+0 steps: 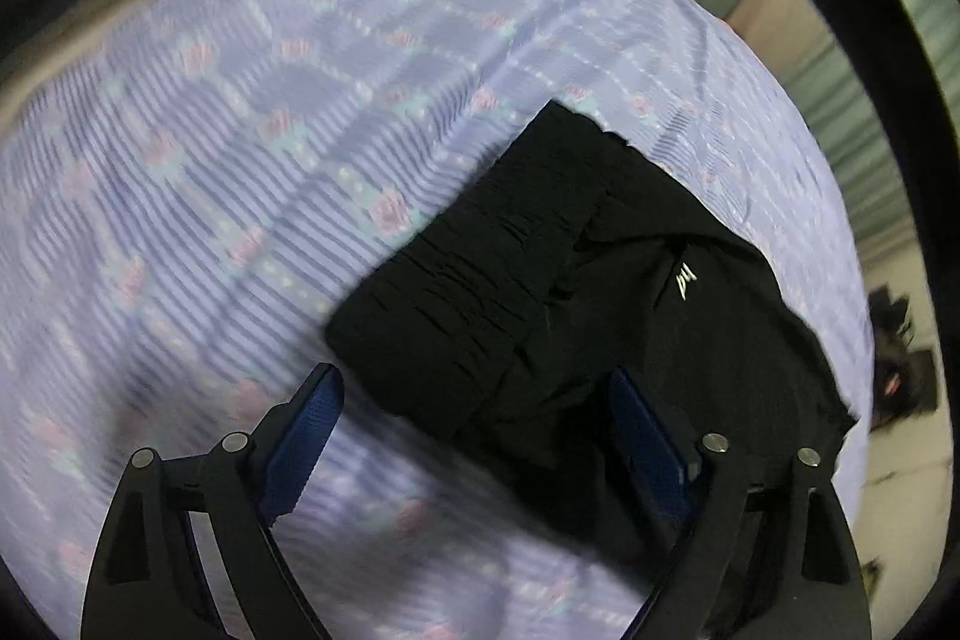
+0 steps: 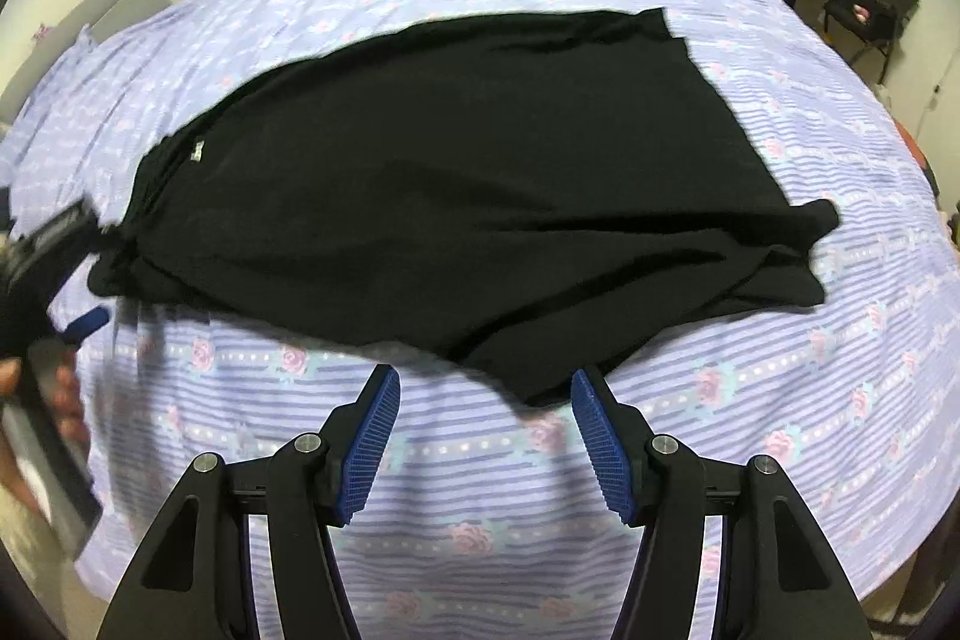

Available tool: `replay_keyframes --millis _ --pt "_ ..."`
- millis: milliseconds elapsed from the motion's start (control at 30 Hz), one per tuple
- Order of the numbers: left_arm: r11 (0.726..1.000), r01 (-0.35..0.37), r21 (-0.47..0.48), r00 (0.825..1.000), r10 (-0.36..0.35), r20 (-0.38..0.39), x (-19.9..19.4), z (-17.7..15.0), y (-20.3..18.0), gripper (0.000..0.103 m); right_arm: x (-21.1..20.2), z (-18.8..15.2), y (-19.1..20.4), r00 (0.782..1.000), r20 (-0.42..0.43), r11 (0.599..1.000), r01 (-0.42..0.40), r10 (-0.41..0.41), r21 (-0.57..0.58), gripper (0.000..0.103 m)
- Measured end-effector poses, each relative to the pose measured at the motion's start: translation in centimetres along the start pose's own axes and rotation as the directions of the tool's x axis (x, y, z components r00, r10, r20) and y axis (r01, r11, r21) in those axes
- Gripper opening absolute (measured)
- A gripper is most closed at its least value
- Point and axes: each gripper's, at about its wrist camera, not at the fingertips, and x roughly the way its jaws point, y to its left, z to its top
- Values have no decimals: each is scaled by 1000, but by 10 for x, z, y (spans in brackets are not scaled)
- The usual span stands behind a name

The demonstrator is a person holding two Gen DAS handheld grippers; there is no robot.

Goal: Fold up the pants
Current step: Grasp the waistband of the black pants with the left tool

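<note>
While the left gripper [image 1: 474,430] hangs over the waistband end of the pants [image 1: 600,292], its fingers [image 1: 306,436] stand spread wide with nothing clamped between them. Left wrist view: the gathered elastic waistband [image 1: 468,274] lies flat on the bed [image 1: 240,130], its corner just ahead of the fingertips. One finger sits over bare bedsheet, the other over black cloth near the small white logo [image 1: 684,280]. I judge the step in hand is taking hold of the waist edge for a fold. To do it well: drop the fingers so they straddle the waistband's near edge, pinch all layers at once, not just the top one, and avoid catching the bedsheet underneath. Picture is motion-blurred, so whether the far finger touches the cloth I cannot tell.

Right wrist view: the right gripper [image 2: 483,394] hovers with fingers [image 2: 375,436] parted and released, holding nothing. Pants spread across the bed ahead, seemingly doubled leg on leg, cuffs [image 2: 798,244] toward the picture's right, a white tag [image 2: 197,152] toward the left. The nearest point of the hem edge sits right between the fingertips, apart from both pads. Left gripper shows at the left border by the waist, a hand [image 2: 36,400] around its grip. For a clean fold, both grippers should grip matching edges and lift together, keeping the cloth taut so layers do not slide.
</note>
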Motion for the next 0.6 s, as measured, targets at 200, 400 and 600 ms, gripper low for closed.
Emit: replay_keyframes --millis 200,400,600 --pt "999 -6 -41 1000 5 -19 15 9 -7 35 16 2 -2 998 -8 998 55 -55 7 59" --pt "985 -48 166 995 33 90 -18 12 -39 31 10 -8 -14 1000 8 1000 -6 6 14 56" --pt "969 -87 231 994 67 89 -11 13 -48 30 24 1 -24 999 -7 999 -43 43 11 43"
